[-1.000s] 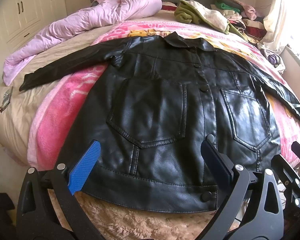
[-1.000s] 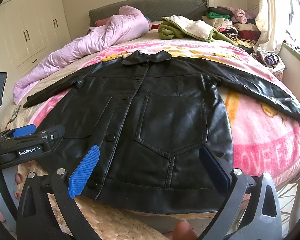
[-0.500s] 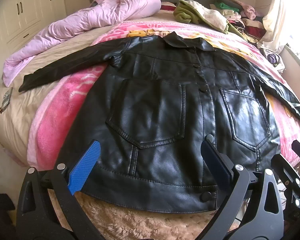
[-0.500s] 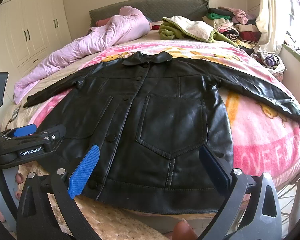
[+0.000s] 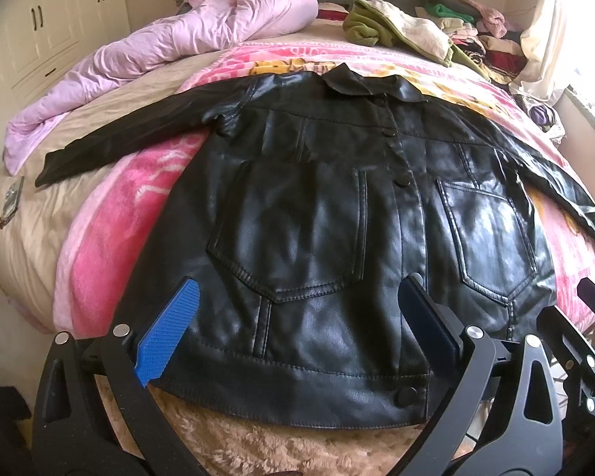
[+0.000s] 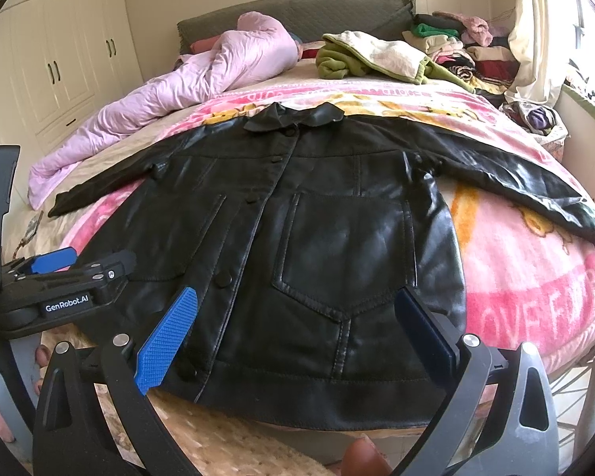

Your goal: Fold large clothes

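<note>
While the black leather jacket (image 5: 317, 238) lies flat, front up and buttoned, across the centre of the frame on the pink blanket (image 5: 111, 246) of the bed, both tools hang over its hem at the bottom of the frame and touch nothing. The left tool (image 5: 297, 329) is spread wide, blue pads either side of the left-of-centre pocket; the right tool (image 6: 293, 329) is equally wide over the other pocket, and the left tool's body also shows at lower left of the right wrist view. Sleeves run out flat: one toward the left edge of the frame (image 5: 111, 139), one toward the right edge (image 6: 535, 190). Collar (image 6: 293, 117) sits at upper centre. Folding not yet begun, by the look of it. Handling guess: faux-leather, heavier and stiffer than cloth, glossy so likely slippery under the pads, holds a broad crease rather than a sharp one, and tends to spring back. Best grips look like the thick stitched hem band (image 5: 297, 388) or the sleeve cuffs, where layers give the pads something to bite; avoid pinching on a button. Lilac duvet (image 5: 178, 39) at upper left and clothes pile (image 6: 448, 47) at upper right sit well apart, no obstruction.
</note>
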### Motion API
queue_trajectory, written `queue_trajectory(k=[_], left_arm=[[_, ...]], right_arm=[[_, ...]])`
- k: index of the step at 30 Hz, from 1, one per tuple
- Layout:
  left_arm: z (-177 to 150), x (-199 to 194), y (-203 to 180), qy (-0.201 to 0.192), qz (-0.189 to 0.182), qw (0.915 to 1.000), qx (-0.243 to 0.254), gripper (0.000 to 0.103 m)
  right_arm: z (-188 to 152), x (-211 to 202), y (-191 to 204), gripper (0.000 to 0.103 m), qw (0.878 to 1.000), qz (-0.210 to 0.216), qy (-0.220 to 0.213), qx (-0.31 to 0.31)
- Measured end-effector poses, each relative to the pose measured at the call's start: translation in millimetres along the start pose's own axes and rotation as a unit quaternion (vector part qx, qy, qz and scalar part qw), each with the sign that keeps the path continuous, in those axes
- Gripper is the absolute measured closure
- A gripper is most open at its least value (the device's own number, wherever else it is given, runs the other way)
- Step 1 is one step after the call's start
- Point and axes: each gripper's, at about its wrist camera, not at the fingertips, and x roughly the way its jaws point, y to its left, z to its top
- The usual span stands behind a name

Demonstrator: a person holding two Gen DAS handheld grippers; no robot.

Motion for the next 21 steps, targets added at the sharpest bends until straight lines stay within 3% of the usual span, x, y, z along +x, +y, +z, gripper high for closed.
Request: queue_trajectory(k=[12, 21], left_arm=[[33, 16, 1, 0.005, -0.002, 1.0000, 0.001, 0.009], [68, 18, 17, -0.005, -0.007, 0.9999, -0.013, 0.009]], right_arm=[[20, 12, 6, 0.004, 1.000, 0.017, -0.001, 0.000], [60, 29, 15, 0.004, 0.999, 0.041, -0.003, -0.003]])
